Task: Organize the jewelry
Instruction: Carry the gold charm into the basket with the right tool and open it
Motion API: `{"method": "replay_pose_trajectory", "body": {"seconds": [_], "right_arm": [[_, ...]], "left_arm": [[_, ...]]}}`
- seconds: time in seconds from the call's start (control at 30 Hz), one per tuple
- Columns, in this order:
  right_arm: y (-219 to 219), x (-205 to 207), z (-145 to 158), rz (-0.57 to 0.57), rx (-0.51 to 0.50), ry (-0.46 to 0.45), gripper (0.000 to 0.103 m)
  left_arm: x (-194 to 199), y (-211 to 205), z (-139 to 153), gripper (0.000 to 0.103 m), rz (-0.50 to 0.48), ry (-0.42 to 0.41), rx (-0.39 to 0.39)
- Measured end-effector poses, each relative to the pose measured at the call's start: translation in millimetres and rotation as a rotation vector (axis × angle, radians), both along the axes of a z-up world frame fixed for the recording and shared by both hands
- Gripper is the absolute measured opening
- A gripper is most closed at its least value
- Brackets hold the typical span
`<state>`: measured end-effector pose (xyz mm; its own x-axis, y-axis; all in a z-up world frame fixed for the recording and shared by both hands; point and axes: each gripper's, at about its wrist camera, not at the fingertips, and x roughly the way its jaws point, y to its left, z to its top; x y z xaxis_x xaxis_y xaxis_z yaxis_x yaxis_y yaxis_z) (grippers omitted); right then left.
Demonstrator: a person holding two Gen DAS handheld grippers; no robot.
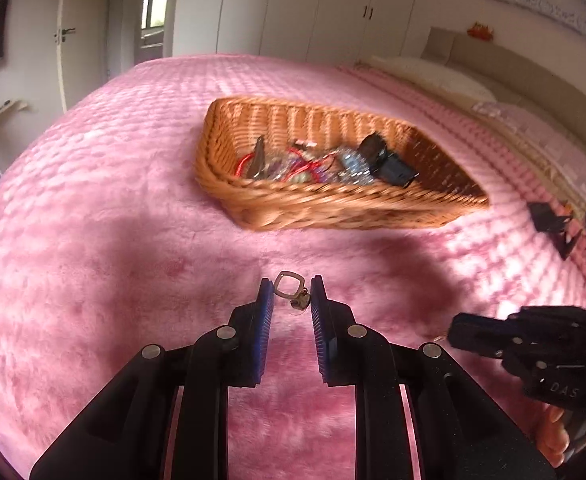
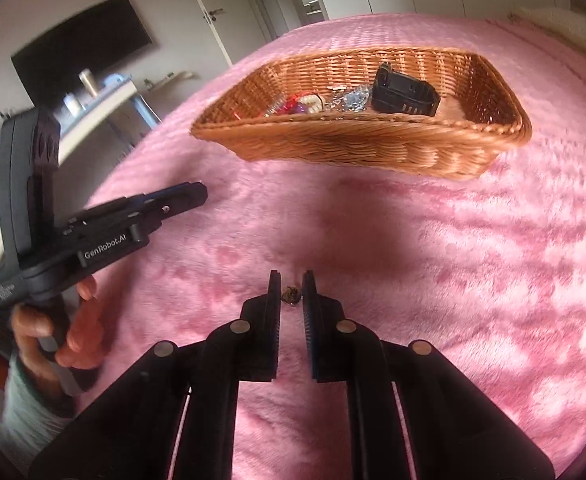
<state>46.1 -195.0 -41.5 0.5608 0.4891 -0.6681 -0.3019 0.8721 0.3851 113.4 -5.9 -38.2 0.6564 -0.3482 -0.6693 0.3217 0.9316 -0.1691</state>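
- Pink plush bedspread (image 1: 93, 240) under everything; wicker basket (image 1: 333, 208) sits on it, ahead of both my tongs.
- Basket holds a tangle of jewelry (image 1: 293, 164): red cord, beads, clear sparkly bits, plus a black box (image 1: 389, 160) at the right end.
- L gripper (image 1: 292, 294): jaws nearly closed, a small silver ring w/ heart charm (image 1: 293, 290) between the blue pads. Charm touches the right pad; contact on the left pad I can't tell.
- R gripper (image 2: 292, 292): jaws close together, pinching a tiny dark metal charm (image 2: 291, 295) at the tips.
- Both pieces are up off the bedspread, near side of basket, not in it yet.
- My hand (image 2: 69, 336) wraps the L handle.
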Motion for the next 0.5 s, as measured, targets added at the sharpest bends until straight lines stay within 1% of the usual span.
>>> {"method": "replay_pose_trajectory", "body": {"seconds": [0.03, 0.1, 0.23, 0.3, 0.43, 0.5], "right_arm": [[-1, -1, 3, 0.0, 0.005, -0.008, 0.009], [-2, -6, 12, -0.001, 0.009, -0.035, 0.009], [-11, -14, 41, -0.026, 0.024, -0.102, 0.009], [-16, -13, 57, -0.053, 0.022, -0.136, 0.009], [-25, 7, 94, -0.108, 0.002, -0.206, 0.009], [-24, 23, 108, -0.128, -0.015, -0.239, 0.009]], "left_arm": [[-3, -2, 4, 0.018, -0.012, -0.009, -0.013], [-11, -7, 13, 0.018, -0.027, -0.036, -0.013], [-25, -15, 37, 0.018, -0.058, -0.103, -0.023], [-26, -19, 52, 0.018, -0.07, -0.13, -0.027], [-20, -28, 91, 0.018, -0.086, -0.207, -0.012], [-9, -33, 104, 0.018, -0.088, -0.225, -0.004]]}}
